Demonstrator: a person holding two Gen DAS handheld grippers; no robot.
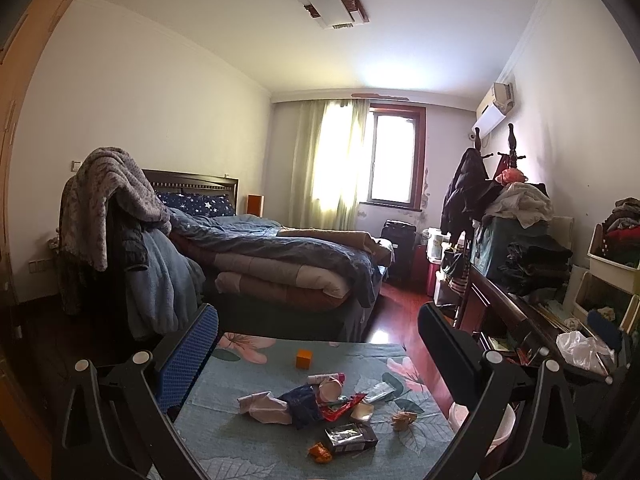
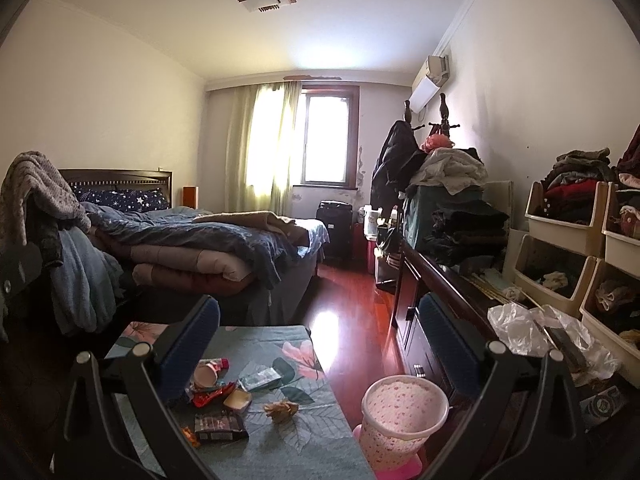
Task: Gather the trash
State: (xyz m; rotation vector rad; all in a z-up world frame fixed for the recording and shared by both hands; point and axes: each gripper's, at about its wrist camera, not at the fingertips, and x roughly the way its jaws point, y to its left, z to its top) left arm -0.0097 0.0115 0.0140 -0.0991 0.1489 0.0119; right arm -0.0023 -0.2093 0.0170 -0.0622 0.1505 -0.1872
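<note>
A pile of trash lies on a small table with a floral blue-green cloth (image 1: pixel 248 440): a crumpled white paper (image 1: pixel 266 402), a dark blue wrapper (image 1: pixel 302 400), a red wrapper (image 1: pixel 340 408), a pink-white cup (image 1: pixel 330 388), a dark box (image 1: pixel 352 438), an orange wrapper (image 1: pixel 320 452) and a brown crumpled wad (image 1: pixel 402 420). An orange cube (image 1: pixel 303 359) stands farther back. My left gripper (image 1: pixel 318 344) is open and empty above the pile. My right gripper (image 2: pixel 320 334) is open and empty, over the table's right edge (image 2: pixel 320 364). A pink dotted waste bin (image 2: pixel 402 416) stands on the floor right of the table.
A bed with piled quilts (image 1: pixel 280 256) lies behind the table. A dark wooden cabinet (image 2: pixel 432 280) with clothes, plastic bags (image 2: pixel 520 328) and cream storage bins (image 2: pixel 560 220) runs along the right wall. Red wood floor (image 2: pixel 344 320) lies between them.
</note>
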